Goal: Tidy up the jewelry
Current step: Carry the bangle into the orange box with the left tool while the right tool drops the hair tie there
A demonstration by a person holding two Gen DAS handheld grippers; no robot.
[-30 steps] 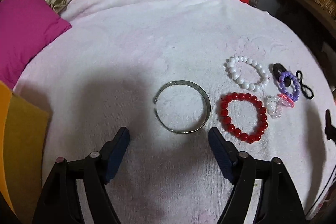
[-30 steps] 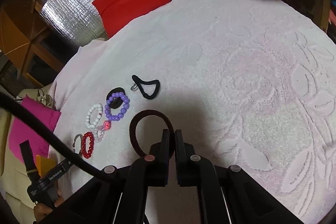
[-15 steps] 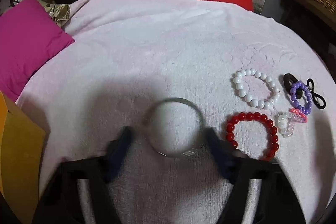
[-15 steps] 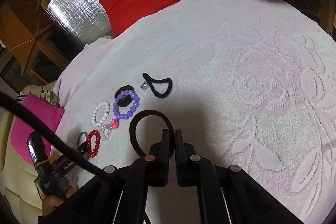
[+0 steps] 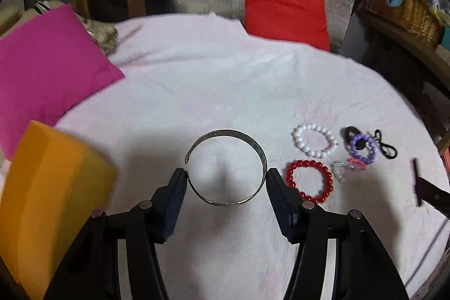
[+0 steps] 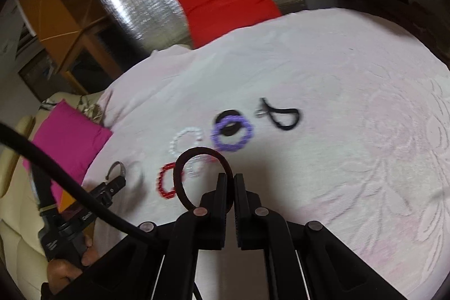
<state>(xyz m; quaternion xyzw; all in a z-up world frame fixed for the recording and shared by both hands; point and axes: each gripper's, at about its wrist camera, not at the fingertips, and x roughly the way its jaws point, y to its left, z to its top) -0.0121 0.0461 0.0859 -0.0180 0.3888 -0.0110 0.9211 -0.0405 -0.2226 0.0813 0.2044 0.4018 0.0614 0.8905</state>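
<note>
- Gripping the open metal bangle [image 5: 227,167] across its width, the left gripper [image 5: 226,177] has both fingers [image 5: 176,193] pressed on its sides, above the pink-covered surface [image 5: 225,92] — the springy cuff could flex and pop free.
- Dropped, it could land on the red bead bracelet [image 5: 309,180] just beside it.
- Right view: the right gripper [image 6: 230,182], fingers clenched on the dark hair band [image 6: 197,173], pinches only its edge — a swing could snag the blurred beads below.

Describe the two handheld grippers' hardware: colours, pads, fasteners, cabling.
Left gripper: black angular linkage arms, dark navy pads on the jaws, round silver pivot pins. Right gripper: same black build and silver pins, pads ribbed on their inner faces. A thick black cable arcs across the right wrist view.
</note>
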